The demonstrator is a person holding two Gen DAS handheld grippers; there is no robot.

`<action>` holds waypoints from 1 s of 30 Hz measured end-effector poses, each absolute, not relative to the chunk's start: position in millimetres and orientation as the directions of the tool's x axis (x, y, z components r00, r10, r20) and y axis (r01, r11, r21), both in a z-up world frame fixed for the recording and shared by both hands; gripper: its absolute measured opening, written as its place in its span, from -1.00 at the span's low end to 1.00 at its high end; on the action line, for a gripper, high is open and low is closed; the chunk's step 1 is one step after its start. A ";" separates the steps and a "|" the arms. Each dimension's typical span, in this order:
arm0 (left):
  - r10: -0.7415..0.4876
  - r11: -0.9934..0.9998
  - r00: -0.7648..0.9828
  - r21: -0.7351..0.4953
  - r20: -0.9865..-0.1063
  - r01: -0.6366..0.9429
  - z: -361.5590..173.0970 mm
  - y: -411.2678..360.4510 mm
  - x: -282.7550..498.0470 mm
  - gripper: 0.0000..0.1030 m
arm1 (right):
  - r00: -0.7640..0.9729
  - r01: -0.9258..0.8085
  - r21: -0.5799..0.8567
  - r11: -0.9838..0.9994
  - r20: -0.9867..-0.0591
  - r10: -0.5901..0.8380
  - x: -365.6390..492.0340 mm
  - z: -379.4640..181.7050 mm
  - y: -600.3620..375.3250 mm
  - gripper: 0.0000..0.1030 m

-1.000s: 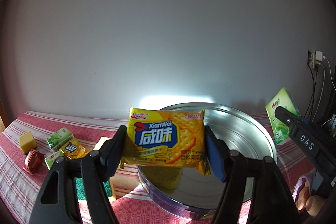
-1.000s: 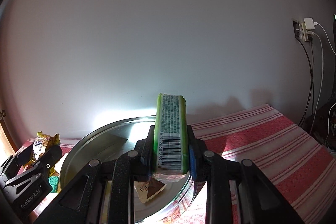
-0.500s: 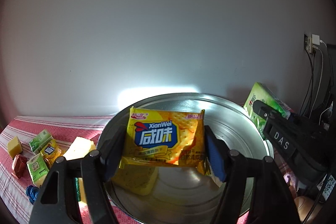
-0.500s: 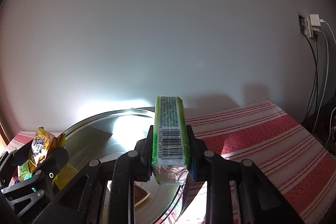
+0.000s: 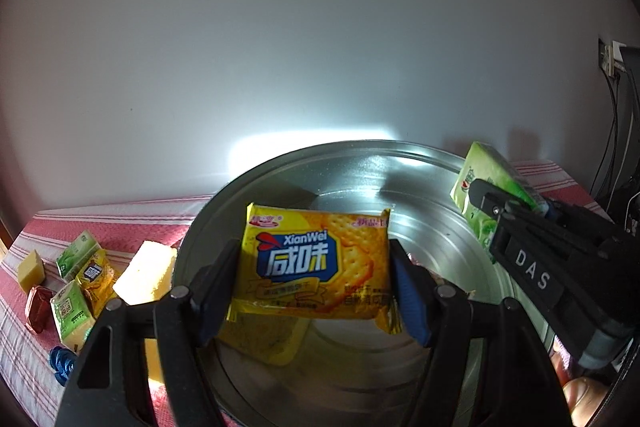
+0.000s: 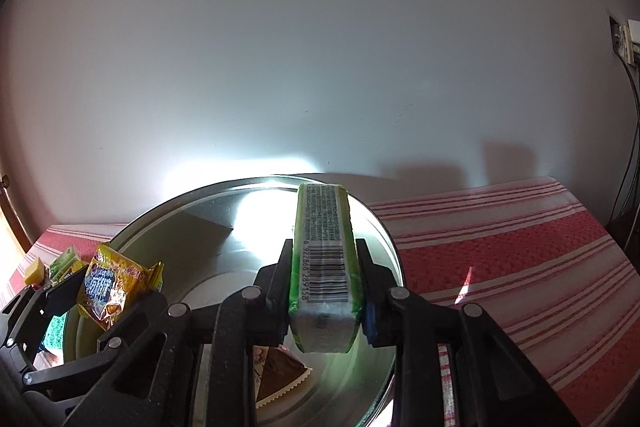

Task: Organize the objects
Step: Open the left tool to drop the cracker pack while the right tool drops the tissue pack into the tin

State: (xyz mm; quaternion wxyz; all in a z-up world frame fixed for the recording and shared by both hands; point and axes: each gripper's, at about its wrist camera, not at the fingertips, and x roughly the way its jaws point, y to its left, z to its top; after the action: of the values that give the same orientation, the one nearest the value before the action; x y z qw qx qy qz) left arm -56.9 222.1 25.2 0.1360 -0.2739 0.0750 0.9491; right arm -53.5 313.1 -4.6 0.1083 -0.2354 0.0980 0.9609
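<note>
my left gripper [image 5: 316, 291] is clamped on a yellow cracker pack [image 5: 318, 261], held over the round metal tin [image 5: 400, 367]. my right gripper [image 6: 322, 291] is pinched on a green pack [image 6: 324, 247], barcode side up, above the tin's right half. loose snacks lie on the striped cloth [image 6: 500, 259] left of the tin: yellow sponge block [image 5: 146, 277], small green packs [image 5: 72, 311], red candy [image 5: 36, 307], blue item [image 5: 62, 365], partly cut off. a brown wrapper [image 6: 280, 375] inside the tin is mostly hidden by my fingers. tin's near rim is out of frame.
</note>
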 end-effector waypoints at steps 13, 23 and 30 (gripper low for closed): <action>0.202 -0.955 -0.889 0.119 -0.410 -0.271 53.2 206.3 -30.2 0.99 | -0.913 -0.333 0.161 -0.929 -0.302 0.275 -21.3 14.3 310.2 0.33; 0.168 -0.974 -0.896 0.069 -0.411 -0.214 49.7 172.0 -34.5 0.99 | -0.908 -0.370 0.191 -0.909 -0.284 0.309 -7.3 15.0 314.0 0.33; 0.104 -0.985 -0.909 0.083 -0.404 -0.150 39.9 139.7 -29.7 0.99 | -0.903 -0.393 0.201 -0.898 -0.270 0.334 1.8 16.2 310.9 0.33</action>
State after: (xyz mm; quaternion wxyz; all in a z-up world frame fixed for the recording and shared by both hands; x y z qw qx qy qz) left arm -29.7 139.7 39.9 0.0652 -0.2032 0.0559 0.9754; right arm 1.8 310.9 16.2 0.1879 -0.1153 0.1262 0.9672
